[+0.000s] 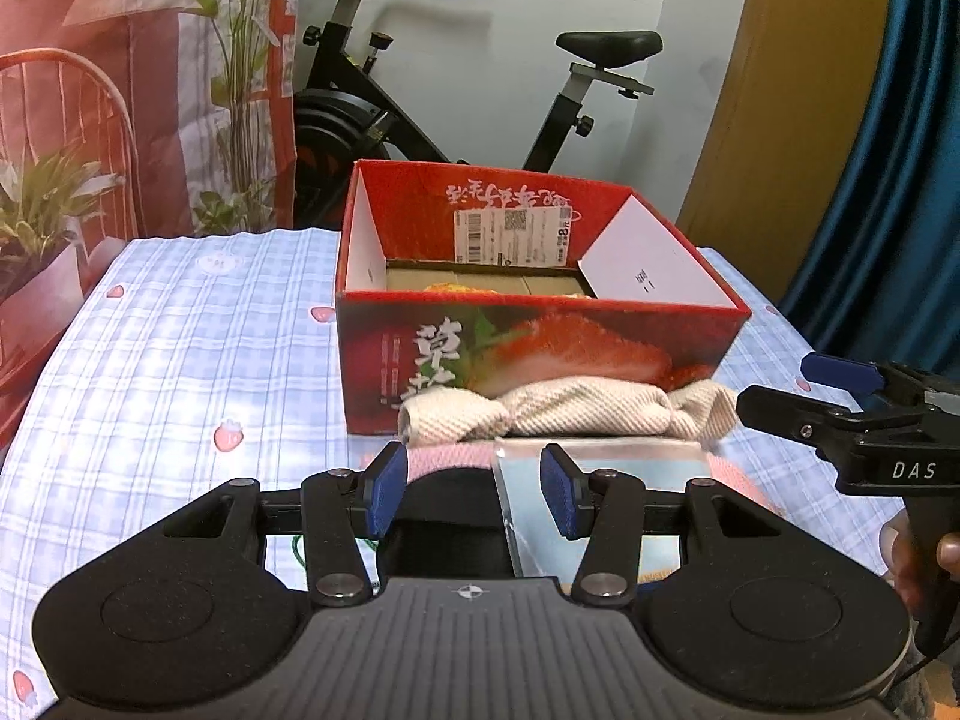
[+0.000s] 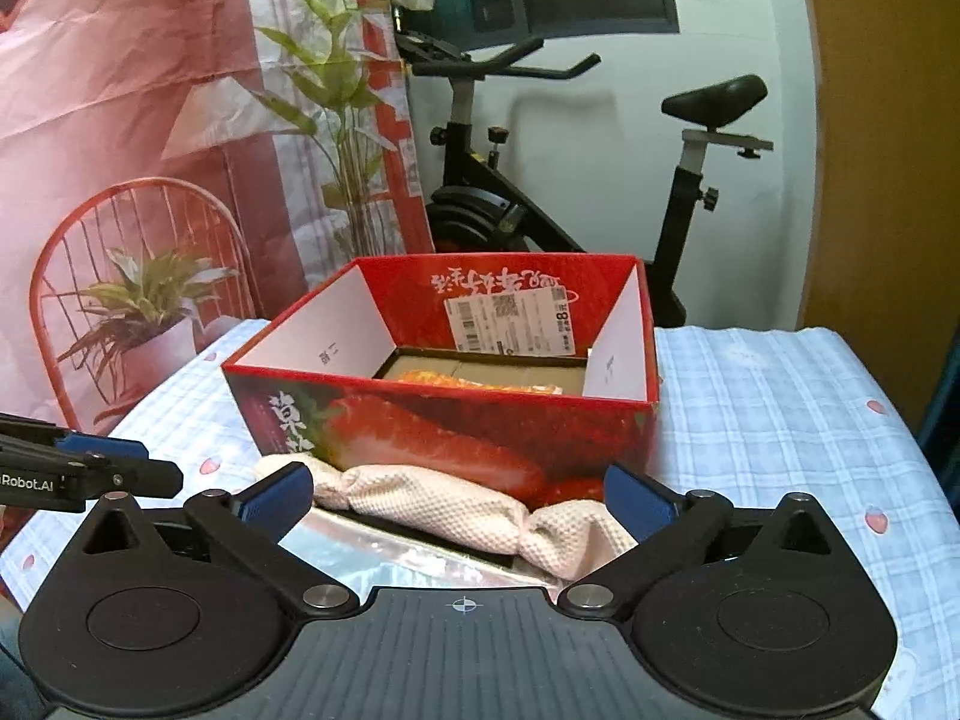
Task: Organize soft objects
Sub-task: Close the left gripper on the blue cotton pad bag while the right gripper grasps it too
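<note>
Between my left claw, half-parted and pressing nothing I can confirm, lie a pink cloth and glossy packet; closing could snag both. Cream towel roll lies inside my wide-released right claw, against the red box; lifting low could catch its wall.

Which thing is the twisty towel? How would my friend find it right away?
Find the big red strawberry box on the blue checked tablecloth. Lying along the box's near side, on top of a shiny flat packet, is the cream towel. It is the only bumpy, waffle-textured roll, pinched near its ends like a wrapped sweet.
</note>
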Motion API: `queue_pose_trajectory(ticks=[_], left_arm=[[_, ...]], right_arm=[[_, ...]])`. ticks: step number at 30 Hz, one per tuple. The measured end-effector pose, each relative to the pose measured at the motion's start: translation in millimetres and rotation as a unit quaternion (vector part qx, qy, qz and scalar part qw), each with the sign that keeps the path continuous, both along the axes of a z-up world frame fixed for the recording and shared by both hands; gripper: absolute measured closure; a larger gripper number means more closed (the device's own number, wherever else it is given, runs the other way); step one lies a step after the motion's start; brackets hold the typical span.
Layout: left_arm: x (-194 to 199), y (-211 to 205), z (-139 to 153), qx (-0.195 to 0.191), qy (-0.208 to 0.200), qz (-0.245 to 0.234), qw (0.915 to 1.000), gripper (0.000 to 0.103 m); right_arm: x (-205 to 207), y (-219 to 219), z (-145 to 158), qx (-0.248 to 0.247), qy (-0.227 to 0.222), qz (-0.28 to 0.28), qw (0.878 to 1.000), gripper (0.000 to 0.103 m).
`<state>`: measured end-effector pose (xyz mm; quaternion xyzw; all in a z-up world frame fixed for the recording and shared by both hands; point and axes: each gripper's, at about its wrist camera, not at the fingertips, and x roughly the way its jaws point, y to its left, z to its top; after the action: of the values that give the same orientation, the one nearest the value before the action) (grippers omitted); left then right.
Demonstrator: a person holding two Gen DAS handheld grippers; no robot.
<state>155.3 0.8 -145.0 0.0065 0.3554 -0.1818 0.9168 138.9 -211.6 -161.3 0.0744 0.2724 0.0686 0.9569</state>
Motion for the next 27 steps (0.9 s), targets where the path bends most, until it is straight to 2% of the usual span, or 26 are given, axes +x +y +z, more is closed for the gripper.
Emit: queue_pose_trajectory(ticks=[9, 17, 23, 27], left_arm=[[-21, 3, -12, -0.006, 0.01, -0.003, 0.9999, 0.052], [-34, 2, -36, -0.02, 0.051, -0.013, 0.9984, 0.053], [-38, -5, -49, -0.036, 0.069, -0.038, 0.9962, 0.053], [-37, -16, -62, -0.036, 0.088, -0.055, 0.9939, 0.053]], right_arm=[[-23, 7, -17, 0.002, 0.018, 0.0, 1.0, 0.0], [-38, 4, -42, 0.018, 0.059, -0.007, 0.998, 0.002], [-43, 8, -62, 0.04, 0.093, 0.006, 0.995, 0.009], [-41, 13, -74, 0.047, 0.117, 0.018, 0.992, 0.021]])
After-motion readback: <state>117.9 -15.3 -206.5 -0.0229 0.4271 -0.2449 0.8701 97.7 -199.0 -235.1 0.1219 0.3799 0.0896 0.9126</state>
